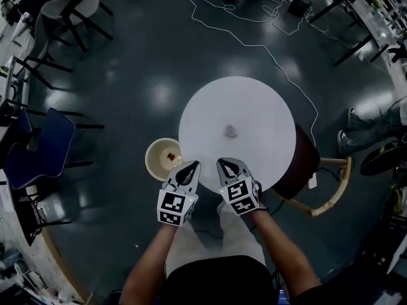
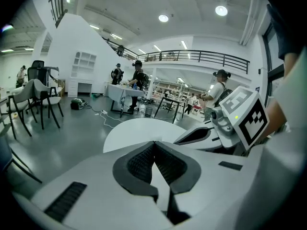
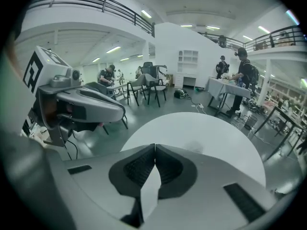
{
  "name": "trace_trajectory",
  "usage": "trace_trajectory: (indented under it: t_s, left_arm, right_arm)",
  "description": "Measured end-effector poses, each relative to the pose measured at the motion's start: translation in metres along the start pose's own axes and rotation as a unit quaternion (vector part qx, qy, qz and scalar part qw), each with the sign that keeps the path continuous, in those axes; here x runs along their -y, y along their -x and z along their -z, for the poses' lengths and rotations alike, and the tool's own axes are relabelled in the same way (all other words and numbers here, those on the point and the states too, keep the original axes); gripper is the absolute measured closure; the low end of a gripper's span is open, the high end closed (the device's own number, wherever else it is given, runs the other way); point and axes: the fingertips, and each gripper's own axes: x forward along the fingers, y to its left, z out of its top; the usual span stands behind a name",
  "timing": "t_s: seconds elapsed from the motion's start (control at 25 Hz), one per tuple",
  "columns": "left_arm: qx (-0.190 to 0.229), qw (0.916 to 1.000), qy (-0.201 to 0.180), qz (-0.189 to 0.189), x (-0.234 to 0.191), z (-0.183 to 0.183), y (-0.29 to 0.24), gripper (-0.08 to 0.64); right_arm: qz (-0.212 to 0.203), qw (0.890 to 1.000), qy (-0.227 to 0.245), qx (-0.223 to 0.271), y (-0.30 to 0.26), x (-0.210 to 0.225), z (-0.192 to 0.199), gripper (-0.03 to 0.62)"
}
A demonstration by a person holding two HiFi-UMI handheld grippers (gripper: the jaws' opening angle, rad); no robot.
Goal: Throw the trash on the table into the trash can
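The left gripper (image 1: pixel 191 167) and right gripper (image 1: pixel 224 165) sit side by side at the near edge of the round white bench (image 1: pixel 254 107). The tips of both reach just over its rim. In the left gripper view the two black ribbed fingers (image 2: pixel 139 163) of the left gripper (image 2: pixel 154 142) meet at their tips with nothing between them. The right gripper view shows the same for the right gripper (image 3: pixel 155 145): its fingers (image 3: pixel 168 166) are pressed together and empty.

The small crumpled grey wad (image 1: pixel 230 131) of trash lies alone on the bench, ahead of the right fingers and a little beyond them, touching neither gripper. The cream round ribbed bin (image 1: pixel 147 159) stands on the dark glossy floor, just left of the left fingers and close against the bench's edge. A small reddish-brown scrap (image 1: pixel 172 155) lies inside it.

To the right of the right fingers, a dark maroon seat with pale wooden legs (image 1: pixel 307 161) is tucked partly under the bench. A white cable (image 1: pixel 254 43) trails across the floor far beyond the fingers. A blue chair (image 1: pixel 38 146) stands well off to the left.
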Motion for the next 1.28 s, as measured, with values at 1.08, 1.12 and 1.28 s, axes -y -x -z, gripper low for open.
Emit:
trace_trajectory:
  t_s: [1.08, 1.12, 1.28]
  left_arm:
    - [-0.066, 0.997, -0.039, 0.009, 0.052, 0.003, -0.19, 0.545]
    - [-0.07, 0.9965, -0.044, 0.006, 0.05, 0.006, -0.197, 0.545]
    - [-0.091, 0.9944, -0.053, -0.001, 0.043, 0.017, -0.22, 0.456]
  right_arm:
    - [0.027, 0.995, -0.098, 0.011, 0.008, 0.144, 0.073, 0.574]
    - [0.027, 0.995, -0.1, 0.011, 0.006, 0.148, 0.074, 0.574]
    - [0.027, 0.994, -0.109, 0.009, -0.002, 0.16, 0.081, 0.574]
